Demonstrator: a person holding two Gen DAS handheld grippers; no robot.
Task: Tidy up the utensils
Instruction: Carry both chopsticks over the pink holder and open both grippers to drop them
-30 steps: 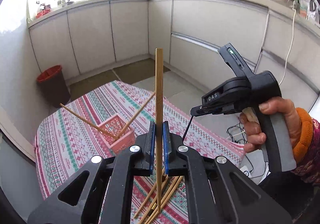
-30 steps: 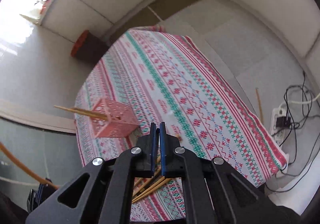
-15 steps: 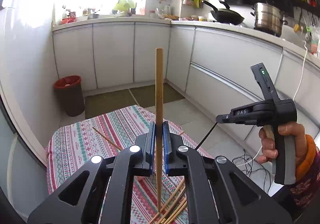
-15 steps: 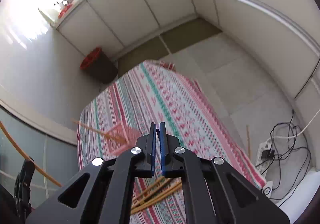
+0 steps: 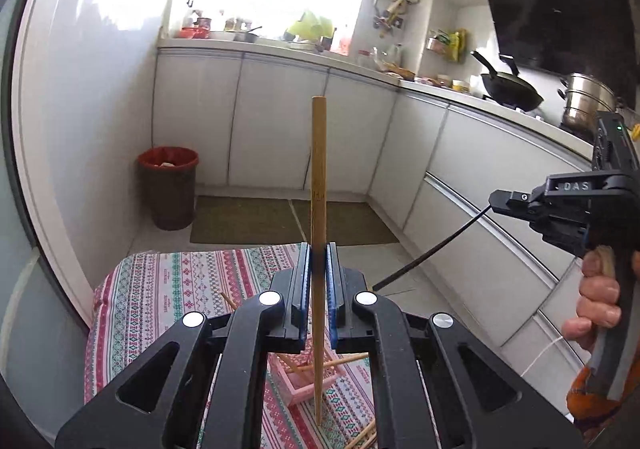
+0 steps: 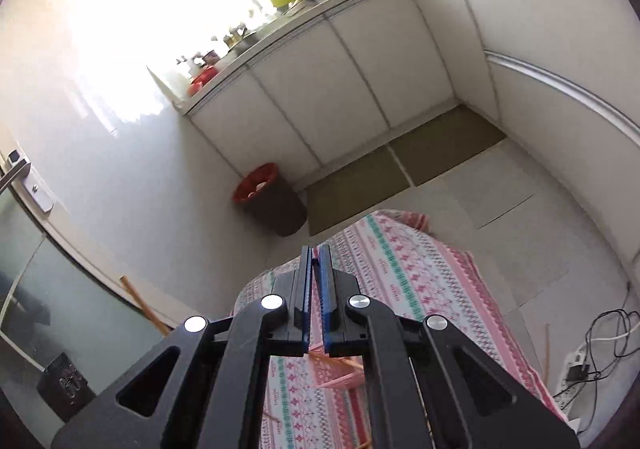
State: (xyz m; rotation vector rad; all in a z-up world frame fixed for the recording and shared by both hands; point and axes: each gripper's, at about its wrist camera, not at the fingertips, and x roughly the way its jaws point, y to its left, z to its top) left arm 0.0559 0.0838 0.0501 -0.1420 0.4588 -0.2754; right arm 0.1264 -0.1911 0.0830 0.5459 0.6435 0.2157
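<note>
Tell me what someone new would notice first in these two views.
First, the wooden chopstick standing upright, clamped in the left gripper in the middle of the left wrist view. Below it, a pink basket with chopsticks sits on the patterned tablecloth. The right gripper is shut and holds nothing.
</note>
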